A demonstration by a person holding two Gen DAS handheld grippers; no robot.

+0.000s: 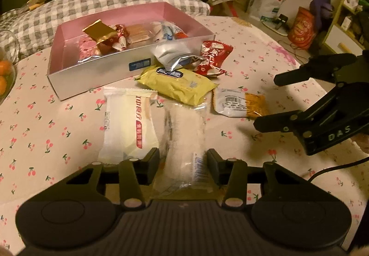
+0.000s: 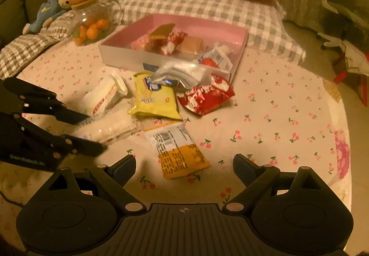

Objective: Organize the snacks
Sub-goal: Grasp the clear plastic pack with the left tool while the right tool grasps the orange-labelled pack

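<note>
Clear packet: near the pink box's front; we judge it light, crinkly, slippery, best pinched mid-body.
Left gripper: jaws flank its near end; we cannot tell if clamped.
Right gripper: spread, empty, above orange packet.
Writing: "DAS" on right gripper; packet print illegible.

A pink-lined box is sitting open on the surface, holding several wrapped snacks, among them a gold packet. A silver pouch is leaning against its front wall, overlapping a yellow packet, with a red wrapper just beside. A white bar with red lettering is lying flat next to a clear-wrapped white snack. An orange-and-white packet is lying face down, apart from the rest.
</note>
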